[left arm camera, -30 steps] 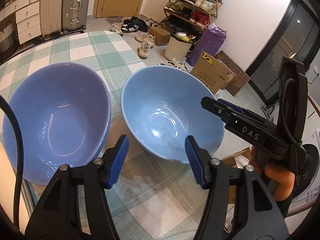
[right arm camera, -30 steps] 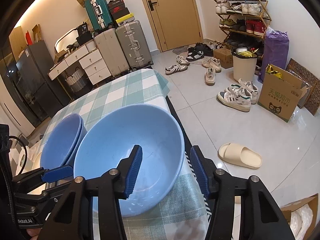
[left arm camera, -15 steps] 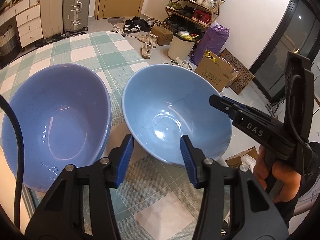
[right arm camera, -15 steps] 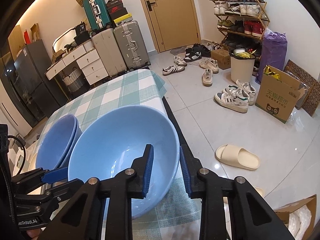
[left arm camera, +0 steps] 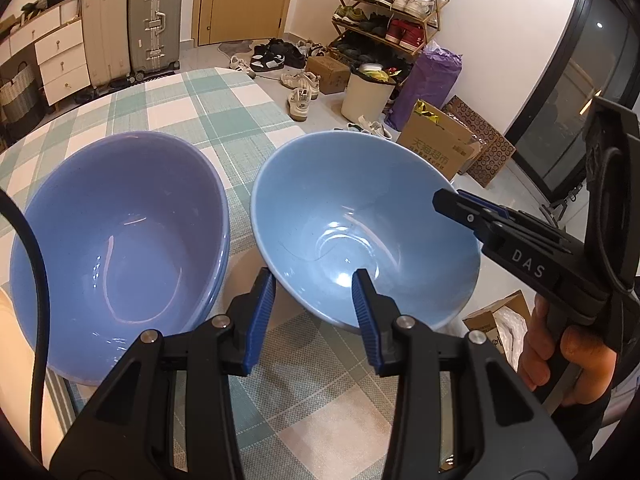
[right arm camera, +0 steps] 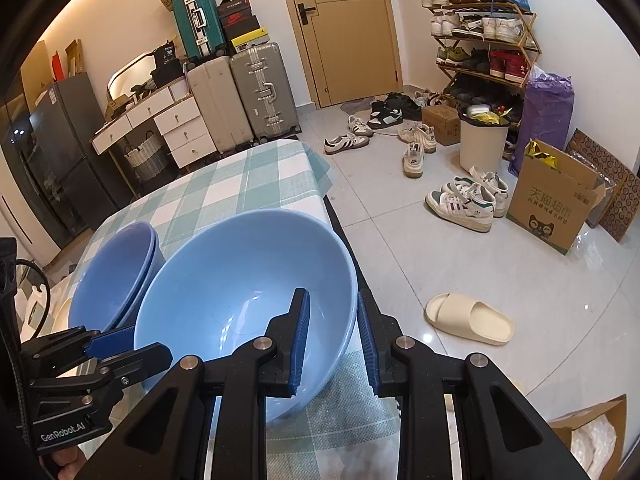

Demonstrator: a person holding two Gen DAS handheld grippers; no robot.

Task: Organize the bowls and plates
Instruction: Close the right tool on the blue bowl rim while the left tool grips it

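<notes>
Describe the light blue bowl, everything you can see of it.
The light blue bowl is wide, deep, glossy, ceramic by the look, and empty. It is tilted, not flat, over the checked cloth near the table's edge, beside the darker bowls, a narrow gap between them. The right tool is shut on its rim, one pad inside, one outside. The left tool straddles the near rim, its jaws just closing; contact is unclear.

A light blue bowl (left arm camera: 360, 216) and periwinkle bowls (left arm camera: 120, 232) sit on a green-and-white checked tablecloth (left arm camera: 208, 112).

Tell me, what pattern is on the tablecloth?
The tablecloth has green and white checks, clearest in the left wrist view.
</notes>
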